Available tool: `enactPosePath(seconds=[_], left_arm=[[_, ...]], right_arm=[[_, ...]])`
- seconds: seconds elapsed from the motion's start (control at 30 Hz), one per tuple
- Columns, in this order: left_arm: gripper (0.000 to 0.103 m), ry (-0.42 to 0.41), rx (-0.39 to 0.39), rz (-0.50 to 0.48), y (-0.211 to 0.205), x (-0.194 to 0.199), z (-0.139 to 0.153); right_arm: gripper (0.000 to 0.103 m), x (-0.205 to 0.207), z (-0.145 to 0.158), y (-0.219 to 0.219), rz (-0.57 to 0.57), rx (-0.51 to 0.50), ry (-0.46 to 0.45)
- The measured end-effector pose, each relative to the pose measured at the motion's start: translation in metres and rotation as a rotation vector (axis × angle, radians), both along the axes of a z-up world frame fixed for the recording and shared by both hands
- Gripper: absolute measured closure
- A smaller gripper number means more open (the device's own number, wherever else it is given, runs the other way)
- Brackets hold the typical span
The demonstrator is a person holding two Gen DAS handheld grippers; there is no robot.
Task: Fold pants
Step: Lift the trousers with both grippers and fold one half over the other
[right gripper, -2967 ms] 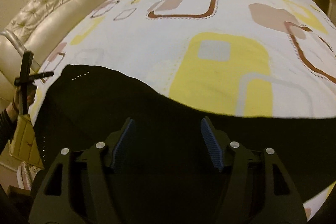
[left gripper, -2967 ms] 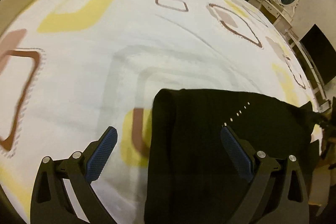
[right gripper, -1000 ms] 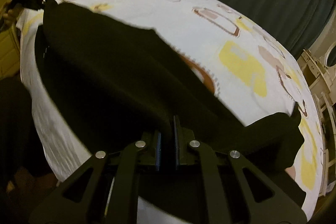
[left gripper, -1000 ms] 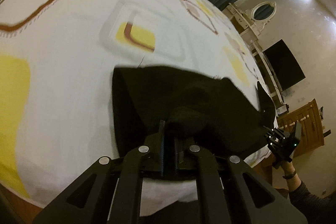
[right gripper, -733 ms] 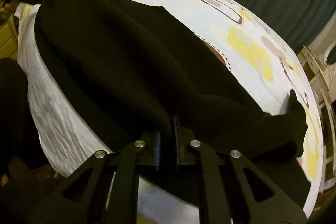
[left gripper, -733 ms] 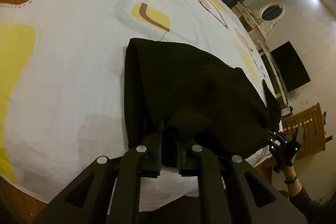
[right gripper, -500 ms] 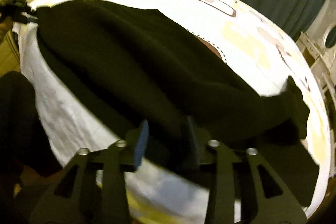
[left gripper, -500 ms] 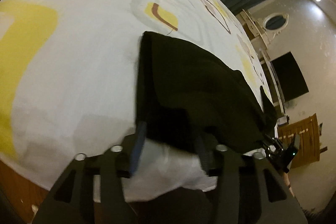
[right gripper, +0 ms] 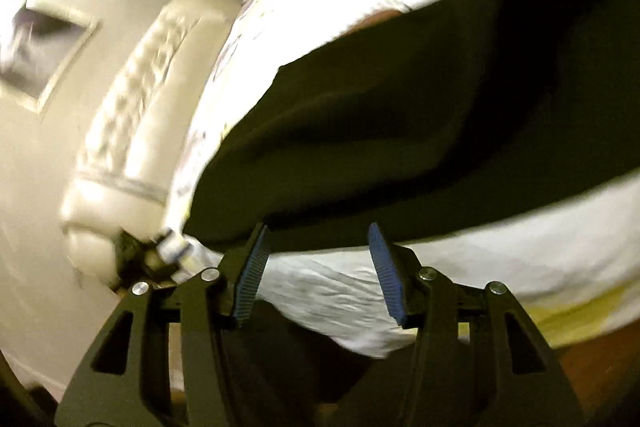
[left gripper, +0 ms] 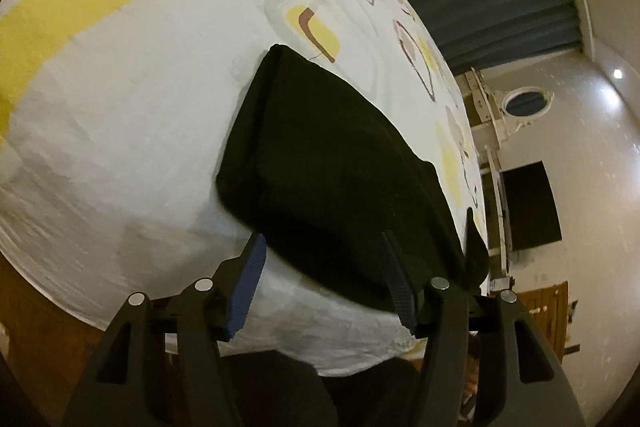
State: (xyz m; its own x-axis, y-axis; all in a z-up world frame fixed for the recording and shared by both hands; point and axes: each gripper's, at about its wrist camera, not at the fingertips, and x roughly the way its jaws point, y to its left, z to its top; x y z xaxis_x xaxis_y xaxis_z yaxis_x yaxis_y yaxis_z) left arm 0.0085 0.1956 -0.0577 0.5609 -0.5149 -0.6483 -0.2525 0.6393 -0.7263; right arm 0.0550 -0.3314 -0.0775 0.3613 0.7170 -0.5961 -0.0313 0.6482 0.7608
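**A:** Why are both tools just hanging off the near edge of the bed?

**B:** Looks like a fold just got laid down. The black knit pants [left gripper: 336, 163] lie doubled on the white bedsheet with yellow and brown squares [left gripper: 120, 99], close to that edge. The left gripper [left gripper: 324, 267] and right gripper [right gripper: 316, 259] both have jaws spread, holding nothing. I'd guess they're clear so the cloth doesn't get dragged.

Bed [left gripper: 120, 131], covered by a white sheet [left gripper: 152, 75] printed with yellow and brown rounded squares. Folded black pants [left gripper: 332, 163] lay flat on the sheet near its front edge [right gripper: 400, 131].
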Motion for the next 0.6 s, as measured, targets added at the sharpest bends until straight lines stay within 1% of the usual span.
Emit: enactPosePath(seconds=[0.07,0.23,0.27,0.37,0.43,0.53,0.6], left_arm=[[0.045,0.012,0.008,0.013,-0.002,0.005,-0.003],[0.044,0.024,0.041,0.04,-0.004,0.009,-0.006],[0.042,0.022,0.042,0.044,-0.005,0.01,-0.005],[0.041,0.026,0.057,0.052,-0.006,0.013,-0.003],[0.041,0.018,0.059,0.07,-0.005,0.013,0.0],[0.041,0.009,0.103,0.081,-0.004,0.013,0.005],[0.041,0.007,0.141,0.075,-0.005,0.014,0.007]], right_arm=[[0.051,0.001,-0.006,0.004,-0.024,0.043,0.029],[0.045,0.008,-0.011,0.018,-0.053,0.06,0.048],[0.043,0.009,-0.012,0.019,-0.06,0.062,0.047],[0.042,0.014,-0.014,0.023,-0.086,0.076,0.053],[0.042,0.016,-0.019,0.025,-0.115,0.11,0.085],[0.042,0.017,-0.026,0.027,-0.151,0.169,0.116],[0.042,0.018,-0.03,0.028,-0.161,0.189,0.12]])
